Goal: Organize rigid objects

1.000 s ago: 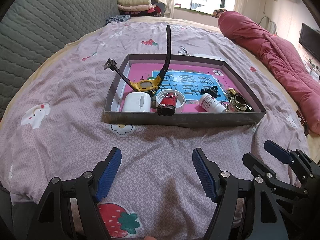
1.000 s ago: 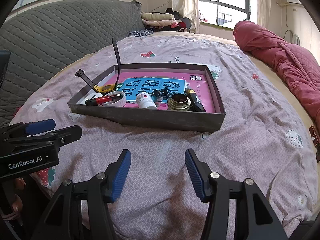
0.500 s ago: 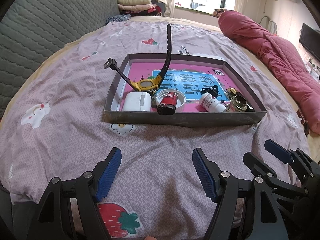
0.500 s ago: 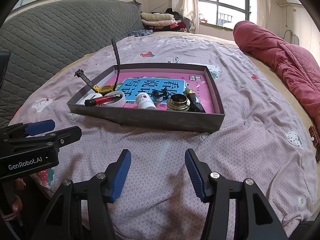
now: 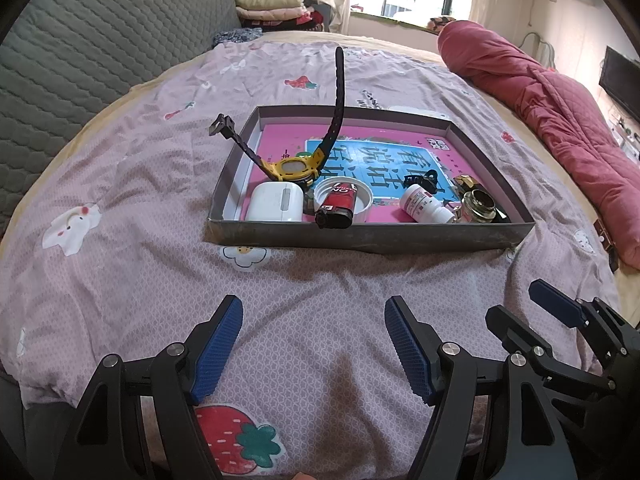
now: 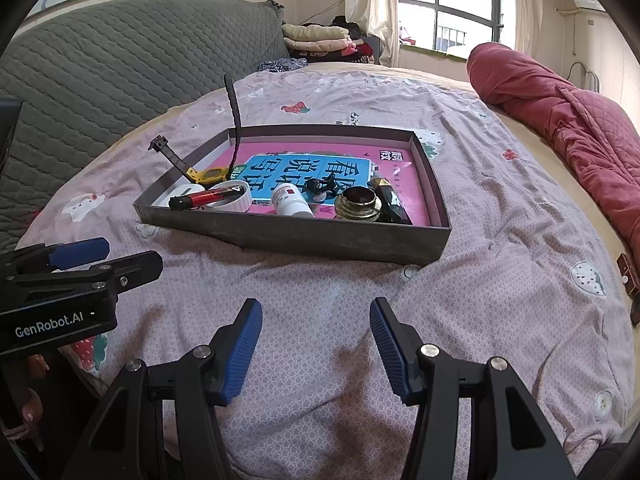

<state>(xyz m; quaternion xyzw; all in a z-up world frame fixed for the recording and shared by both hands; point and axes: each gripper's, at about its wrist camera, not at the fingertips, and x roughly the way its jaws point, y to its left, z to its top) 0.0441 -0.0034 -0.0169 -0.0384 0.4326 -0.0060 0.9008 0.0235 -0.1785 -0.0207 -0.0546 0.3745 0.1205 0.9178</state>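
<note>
a shallow grey box tray [image 5: 368, 236] lies flat on the bed and holds all the small things; a pink and blue book cover [image 5: 384, 156] lines its floor. in the near left corner a white earbud case [image 5: 275, 201] lies flat. behind it sits a yellow watch [image 5: 294, 167], its black straps standing up, one leaning over the left wall. beside the case is a white round lid [image 5: 362, 197], open side up, and a red and black lighter [image 5: 336, 207] rests across it. to the right a white pill bottle [image 5: 424, 205] lies on its side, with a black clip [image 5: 421, 179] behind it. near the right corner a small glass jar [image 5: 478, 211] stands upright beside a dark faceted bottle [image 6: 390, 200].
</note>
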